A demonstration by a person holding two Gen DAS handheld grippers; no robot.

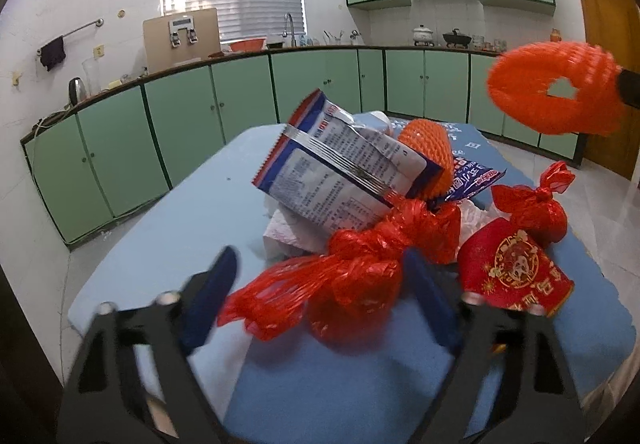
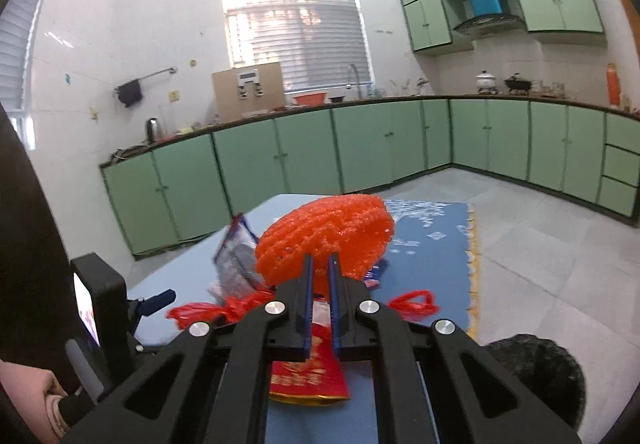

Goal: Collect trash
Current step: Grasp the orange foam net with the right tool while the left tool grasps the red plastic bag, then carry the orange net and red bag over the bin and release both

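A pile of trash lies on the blue table [image 1: 168, 228]. It holds a white and blue snack wrapper [image 1: 340, 168], an orange foam net [image 1: 428, 148], knotted red plastic bags [image 1: 360, 272], white tissue [image 1: 288, 240] and a red and gold packet [image 1: 516, 268]. My left gripper [image 1: 320, 276] is open, its fingers on either side of the nearest red bag. My right gripper [image 2: 320, 264] is shut on a second orange foam net [image 2: 328, 236] and holds it in the air above the pile; this net also shows in the left wrist view [image 1: 552, 88], upper right.
Green kitchen cabinets [image 1: 240, 100] and a counter run behind the table. A brown door [image 1: 608, 64] is at the right. A dark round bin [image 2: 536, 376] sits at the lower right in the right wrist view. The hand holding the left gripper [image 2: 28, 392] is at lower left.
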